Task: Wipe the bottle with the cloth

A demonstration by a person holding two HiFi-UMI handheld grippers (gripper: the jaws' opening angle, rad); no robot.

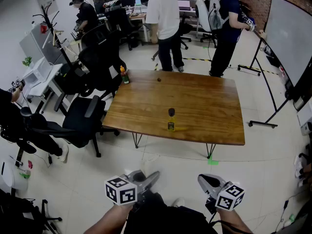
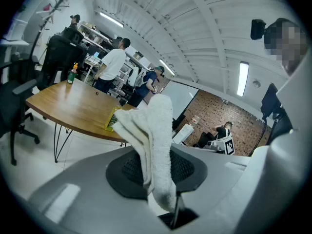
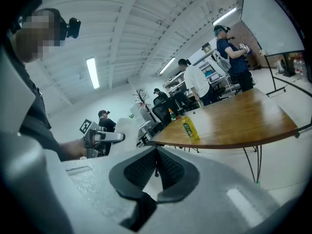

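A small yellow bottle (image 1: pixel 171 120) with a dark cap stands upright near the front edge of the wooden table (image 1: pixel 204 106). It also shows in the right gripper view, as the yellow bottle (image 3: pixel 190 129). In the left gripper view the bottle (image 2: pixel 111 120) is partly hidden behind the cloth. My left gripper (image 1: pixel 146 178) is shut on a folded white cloth (image 2: pixel 152 130) that sticks up out of its jaws. My right gripper (image 1: pixel 206 183) is shut with nothing in it. Both grippers hang over the floor, well short of the table.
A green bottle with an orange cap (image 1: pixel 125 75) stands at the table's far left corner. Black office chairs (image 1: pixel 83 118) crowd the table's left side. Two people (image 1: pixel 165 23) stand beyond the far edge. A whiteboard on a stand (image 1: pixel 285 38) is at the right.
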